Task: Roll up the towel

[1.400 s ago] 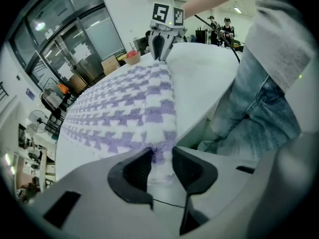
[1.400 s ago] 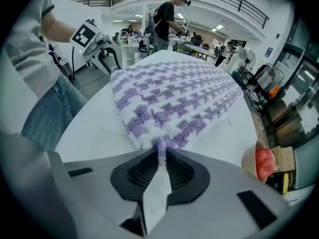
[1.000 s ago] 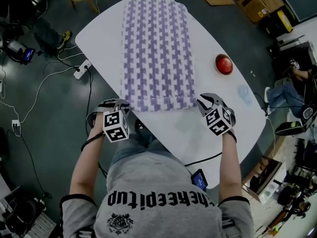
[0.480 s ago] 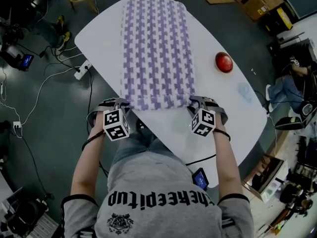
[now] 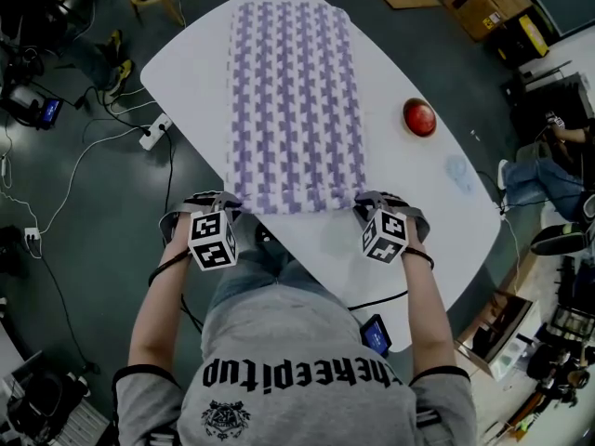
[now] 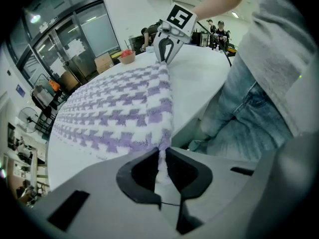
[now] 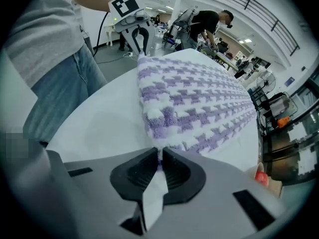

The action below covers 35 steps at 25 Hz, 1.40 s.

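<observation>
Both near corners of the purple-and-white checked terry towel (image 5: 296,100) are gripped, ready for the first roll.
The left gripper (image 6: 160,164) and right gripper (image 7: 159,167) point steeply down at the white oval counter (image 5: 418,221). Their fingers (image 6: 142,172) have just closed, each pinching a corner of the flat-lying towel. The next move probably calls for lifting and curling the hem away evenly.

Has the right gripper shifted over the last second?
Yes. In the head view the right gripper slid left, from clear of the towel to its near right corner, where its jaws have just closed on the fabric.
</observation>
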Available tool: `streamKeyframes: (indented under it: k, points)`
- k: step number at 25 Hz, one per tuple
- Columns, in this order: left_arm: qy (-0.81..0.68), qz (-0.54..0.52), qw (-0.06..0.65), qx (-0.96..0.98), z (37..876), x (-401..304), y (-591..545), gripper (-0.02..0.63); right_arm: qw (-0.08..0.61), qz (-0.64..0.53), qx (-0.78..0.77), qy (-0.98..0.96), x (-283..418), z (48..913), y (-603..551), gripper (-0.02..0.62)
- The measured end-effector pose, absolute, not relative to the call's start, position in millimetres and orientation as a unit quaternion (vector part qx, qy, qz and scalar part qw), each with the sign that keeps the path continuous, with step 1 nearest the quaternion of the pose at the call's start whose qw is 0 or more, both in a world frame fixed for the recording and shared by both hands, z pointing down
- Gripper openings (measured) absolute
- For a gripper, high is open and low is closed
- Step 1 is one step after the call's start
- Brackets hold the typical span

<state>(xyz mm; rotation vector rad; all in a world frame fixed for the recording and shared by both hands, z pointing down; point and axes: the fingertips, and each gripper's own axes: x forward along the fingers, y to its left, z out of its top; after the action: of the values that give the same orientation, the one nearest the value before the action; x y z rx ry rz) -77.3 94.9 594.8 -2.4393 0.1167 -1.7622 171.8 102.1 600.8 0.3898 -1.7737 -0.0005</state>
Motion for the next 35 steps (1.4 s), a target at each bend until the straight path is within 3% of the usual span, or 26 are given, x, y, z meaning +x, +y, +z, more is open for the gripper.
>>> streamKeyframes:
  k: [7,20,35]
  points:
    - [-0.033,-0.587,0.033,-0.808,604.0,-88.3,111.7,0.037,0.617,0.061,0.118,-0.776,160.3,606.3,122.2,0.031]
    - [-0.006,-0.553,-0.016,-0.833,593.4,-93.0,63.2,0.051,0.562,0.085,0.195,-0.799,156.5,582.9,62.9,0.034]
    - [0.036,-0.557,0.001,-0.829,598.0,-82.8,25.9,0.08,0.572,0.078,0.257,-0.775,167.6,597.1,26.6,0.052]
